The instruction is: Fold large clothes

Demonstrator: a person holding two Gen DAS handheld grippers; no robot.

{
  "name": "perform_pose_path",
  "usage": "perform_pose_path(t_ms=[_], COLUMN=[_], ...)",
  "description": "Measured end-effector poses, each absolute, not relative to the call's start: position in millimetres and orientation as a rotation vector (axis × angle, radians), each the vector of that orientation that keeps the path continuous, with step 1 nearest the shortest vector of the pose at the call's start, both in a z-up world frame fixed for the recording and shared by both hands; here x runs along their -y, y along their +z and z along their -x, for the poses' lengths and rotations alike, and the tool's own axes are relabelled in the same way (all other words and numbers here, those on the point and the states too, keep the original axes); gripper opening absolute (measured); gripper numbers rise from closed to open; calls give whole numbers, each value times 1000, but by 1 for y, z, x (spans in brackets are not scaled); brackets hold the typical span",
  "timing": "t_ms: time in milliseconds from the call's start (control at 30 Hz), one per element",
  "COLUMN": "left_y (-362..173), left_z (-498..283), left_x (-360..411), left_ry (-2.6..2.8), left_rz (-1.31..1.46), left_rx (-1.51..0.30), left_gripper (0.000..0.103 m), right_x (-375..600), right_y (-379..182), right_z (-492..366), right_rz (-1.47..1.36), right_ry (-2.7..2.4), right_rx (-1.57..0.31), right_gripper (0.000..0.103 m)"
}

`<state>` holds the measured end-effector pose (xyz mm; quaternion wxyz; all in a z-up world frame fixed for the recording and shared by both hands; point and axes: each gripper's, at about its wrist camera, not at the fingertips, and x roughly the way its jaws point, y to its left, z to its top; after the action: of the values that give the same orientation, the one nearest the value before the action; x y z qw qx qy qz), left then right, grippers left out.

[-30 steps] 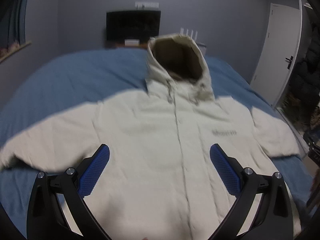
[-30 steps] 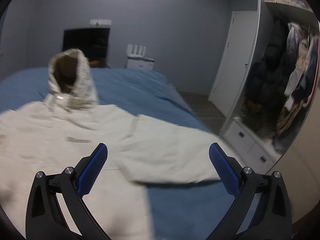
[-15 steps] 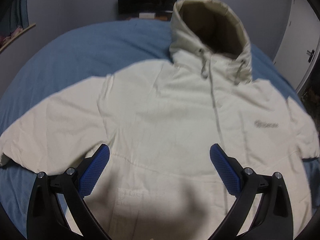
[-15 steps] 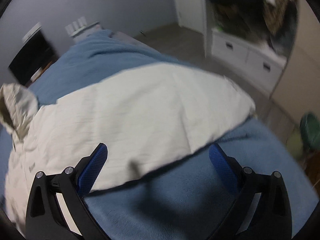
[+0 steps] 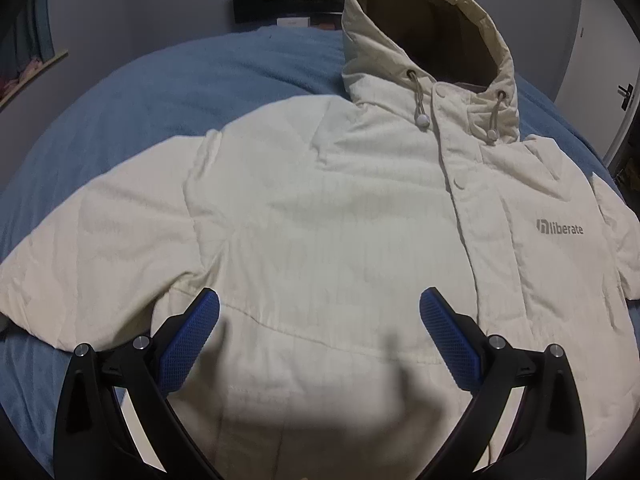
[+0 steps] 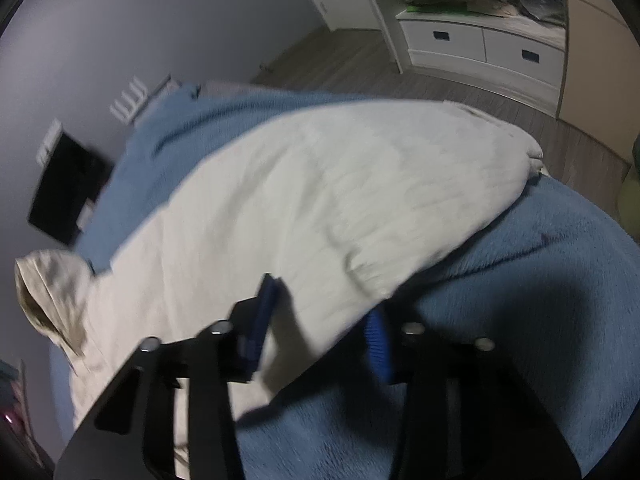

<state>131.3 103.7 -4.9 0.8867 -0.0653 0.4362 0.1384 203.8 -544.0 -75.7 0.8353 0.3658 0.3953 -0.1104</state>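
Left wrist view: cream hooded jacket (image 5: 340, 208) is laid flat, front up, on the blue bed (image 5: 152, 92), filling the centre; one sleeve (image 5: 92, 240) is spread to the left edge, the hood (image 5: 432, 36) is propped at upper right, a grey logo (image 5: 560, 227) is seen at right. Left claw (image 5: 319, 334) is released, jaws wide, hovering over the lower torso, nothing gripped.

Right wrist view: hood (image 6: 48, 300) is seen at far left, the other sleeve (image 6: 360, 200) runs diagonally to the cuff (image 6: 524, 156) at upper right. Right claw (image 6: 322, 320) at lower centre is closing, the sleeve's lower edge between its jaws; firm pad contact cannot be told through blur. White drawers (image 6: 480, 48) are seen at top right.
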Motion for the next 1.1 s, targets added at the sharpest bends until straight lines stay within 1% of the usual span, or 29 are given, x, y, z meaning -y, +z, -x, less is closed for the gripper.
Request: perform_pose_path(t_ms=[33, 67, 233, 400, 533, 700, 833, 967, 1100], left_y=[-5, -5, -10, -10, -6, -1, -1, -4, -7], left_z=[-132, -132, -134, -133, -132, -128, -126, -125, -126], left_x=[-105, -108, -125, -132, -129, -127, -129, -128, -124], left_ry=[302, 315, 367, 384, 383, 371, 364, 352, 337], left_rz=[133, 137, 196, 222, 208, 208, 222, 227, 211], left_rx=[-900, -894, -895, -893, -880, -861, -859, -865, -868], left_gripper=[97, 97, 97, 97, 97, 97, 97, 97, 97], right_x=[544, 543, 526, 481, 416, 319, 248, 192, 169], right_y=[-72, -67, -22, 34, 78, 107, 106, 69, 28], right_z=[-202, -200, -183, -163, -142, -116, -104, -104, -113], right_rz=[-783, -775, -697, -531, -371, -218, -124, -87, -84], right_ry=[-233, -232, -183, -106, 23, 225, 378, 485, 544], right_rx=[-815, -800, -669, -543, -454, -404, -439, -548, -677], right_gripper=[23, 21, 13, 11, 10, 10, 10, 10, 10])
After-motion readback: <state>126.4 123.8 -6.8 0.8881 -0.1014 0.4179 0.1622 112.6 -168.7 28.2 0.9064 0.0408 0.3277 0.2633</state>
